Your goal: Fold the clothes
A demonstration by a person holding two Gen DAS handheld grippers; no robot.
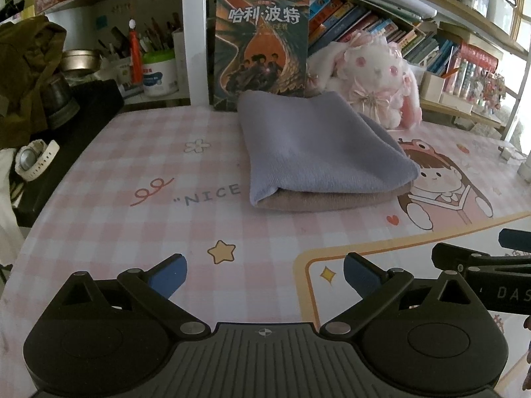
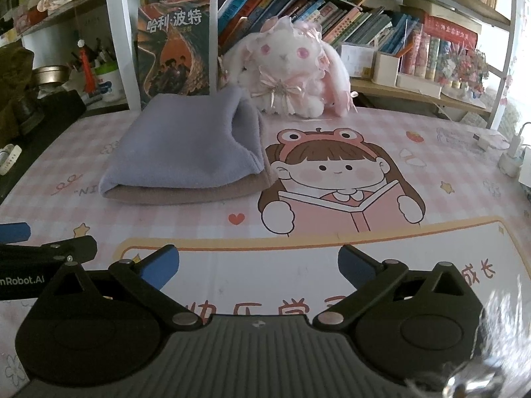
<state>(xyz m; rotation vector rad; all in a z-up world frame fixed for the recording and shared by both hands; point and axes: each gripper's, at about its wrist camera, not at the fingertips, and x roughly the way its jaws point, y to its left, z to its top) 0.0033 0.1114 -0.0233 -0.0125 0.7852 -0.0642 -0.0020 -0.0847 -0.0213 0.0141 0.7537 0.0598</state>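
Both grippers spread wide and empty over the table, clothes folded beyond them.

The left gripper (image 1: 265,277) has its two blue-padded jaws far apart, holding and touching nothing; the right gripper (image 2: 259,267) is likewise agape and empty. Ahead on the pink checked table mat (image 1: 132,172) lie two folded garments stacked: a soft lavender fleece piece (image 1: 318,146) on top of a tan knit piece (image 1: 332,199). Behind the stack stands one upright paperback book (image 1: 262,46), and to its right sits one fluffy white-and-pink plush rabbit (image 2: 288,66).
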